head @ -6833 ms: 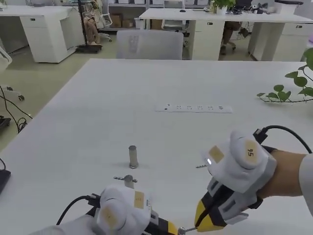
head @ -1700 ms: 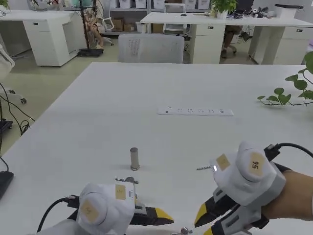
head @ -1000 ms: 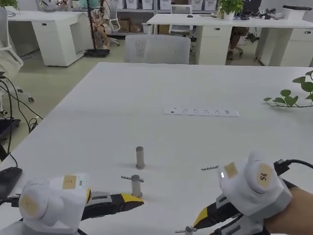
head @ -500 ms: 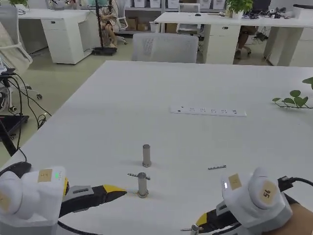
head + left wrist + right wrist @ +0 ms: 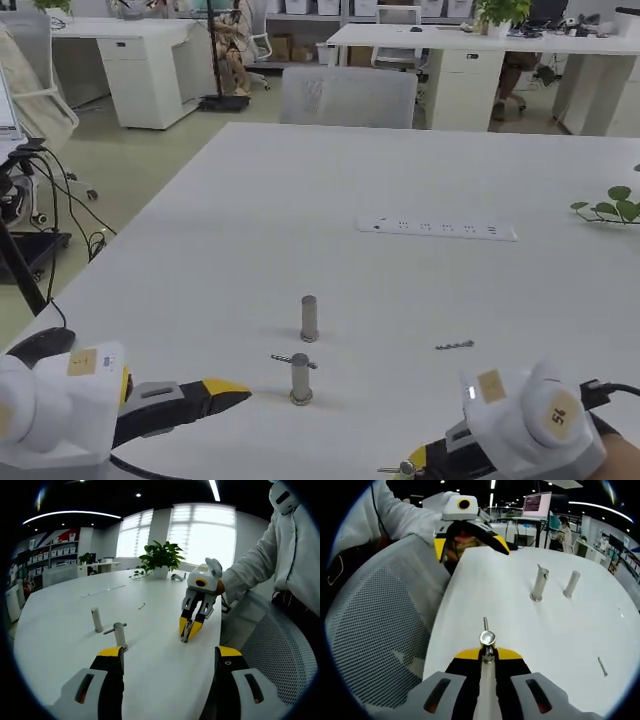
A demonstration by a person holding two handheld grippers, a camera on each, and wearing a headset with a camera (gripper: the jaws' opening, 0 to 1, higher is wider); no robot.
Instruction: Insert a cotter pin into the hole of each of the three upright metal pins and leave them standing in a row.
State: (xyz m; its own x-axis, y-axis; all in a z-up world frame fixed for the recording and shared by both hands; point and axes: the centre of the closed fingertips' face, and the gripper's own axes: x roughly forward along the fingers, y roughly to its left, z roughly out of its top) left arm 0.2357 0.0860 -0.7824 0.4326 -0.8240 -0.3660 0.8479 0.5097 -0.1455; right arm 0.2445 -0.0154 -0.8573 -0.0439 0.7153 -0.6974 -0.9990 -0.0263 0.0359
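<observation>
Tabletop, head view: a white tabletop (image 5: 200,250) stood in an open office, with a power strip (image 5: 437,230) lying well beyond the work.
Pins, head view: the far pin (image 5: 309,318) stood upright and bare. The middle pin (image 5: 300,380) stood just nearer with a cotter pin (image 5: 291,360) through its head. A loose cotter pin (image 5: 454,346) lay well off to the right.
Left tool, head view: the left tool (image 5: 238,393) hung left of the middle pin, apart from it.
Right tool, head view: the right tool (image 5: 418,466) sat at the near edge with the third pin (image 5: 405,467) at its tips.
Left gripper view: this tool's jaws stood wide apart with nothing between them. Both standing pins lay ahead to the left.
Right gripper view: this tool's jaws were clamped on the third pin, and a thin cotter appeared to pass through its head. The pin's foot was hidden.
Change: within the last two seconds the left tool had drawn back leftward, away from the right tool and the third pin.
Meaning: the shared fitting step looked finished. The third pin probably wanted standing in the row next, and the far pin and the loose cotter pin were left to do.
</observation>
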